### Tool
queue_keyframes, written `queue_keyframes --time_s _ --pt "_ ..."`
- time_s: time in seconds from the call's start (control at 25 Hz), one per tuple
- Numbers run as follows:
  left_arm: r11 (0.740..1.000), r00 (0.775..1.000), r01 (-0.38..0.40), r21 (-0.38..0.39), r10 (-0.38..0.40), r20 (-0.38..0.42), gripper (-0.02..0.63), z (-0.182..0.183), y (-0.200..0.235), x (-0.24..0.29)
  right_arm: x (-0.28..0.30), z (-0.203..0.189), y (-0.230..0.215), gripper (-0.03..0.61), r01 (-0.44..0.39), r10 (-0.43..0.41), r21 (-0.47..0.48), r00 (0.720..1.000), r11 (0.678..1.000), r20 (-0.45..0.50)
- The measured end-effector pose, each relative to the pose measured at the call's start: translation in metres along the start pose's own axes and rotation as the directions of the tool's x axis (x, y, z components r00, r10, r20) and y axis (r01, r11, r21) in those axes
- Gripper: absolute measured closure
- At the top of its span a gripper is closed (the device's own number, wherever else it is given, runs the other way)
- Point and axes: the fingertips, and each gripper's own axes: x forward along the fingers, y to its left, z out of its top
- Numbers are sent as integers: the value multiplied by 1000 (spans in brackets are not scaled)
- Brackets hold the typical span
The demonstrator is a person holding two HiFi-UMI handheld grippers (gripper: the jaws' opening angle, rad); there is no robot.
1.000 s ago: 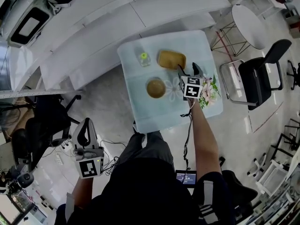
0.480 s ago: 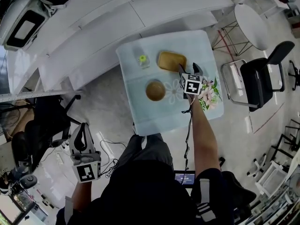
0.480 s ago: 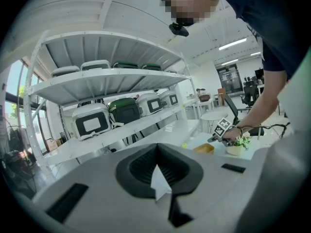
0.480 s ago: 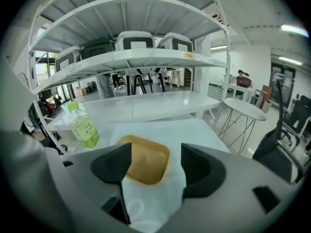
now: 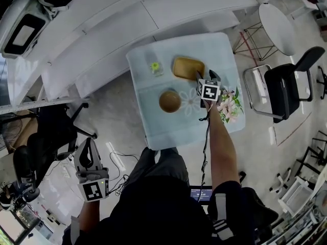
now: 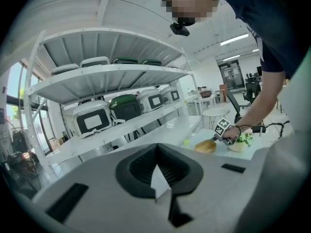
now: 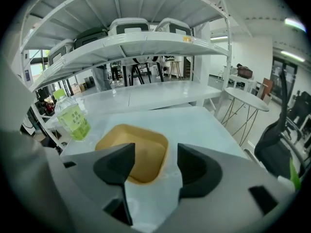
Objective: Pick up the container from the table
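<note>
The container was found on the table just ahead of the nearer right gripper, whose jaws, lately narrowed but standing apart, were set about its near corner, nothing yet pinched

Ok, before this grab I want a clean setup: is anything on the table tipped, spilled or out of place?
Nothing stands out. The yellow container sits flat and empty on the table, the bottle stands upright, the round bowl is level, and no spill shows.

Bright even light, fisheye-warped edges, corners perhaps vignetted
</note>
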Motion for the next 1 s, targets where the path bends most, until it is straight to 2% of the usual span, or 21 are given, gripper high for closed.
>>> queue_keyframes --time_s 0.24,0.4,0.6,0.8,1.0 --pt "999 1000 8 41 -8 -9 609 -5 0 4 14 -7 -7 352 0 1 22 999 1000 -37" --pt "1000 999 -18 -15 17 -37 609 -6 -1 7 20 -14 -12 381 -1 4 39 997 999 -76" --pt "1000 1000 -6 25 7 -24 609 -7 -1 9 24 -18 -14 411 1 4 47 994 999 -106" --pt "1000 999 -19 -10 19 -51 610 -9 -2 11 25 -21 -15 455 3 4 55 991 998 -131" --pt "999 999 -1 33 2 -36 609 -10 -1 13 27 -26 -18 479 16 -7 56 988 998 -157"
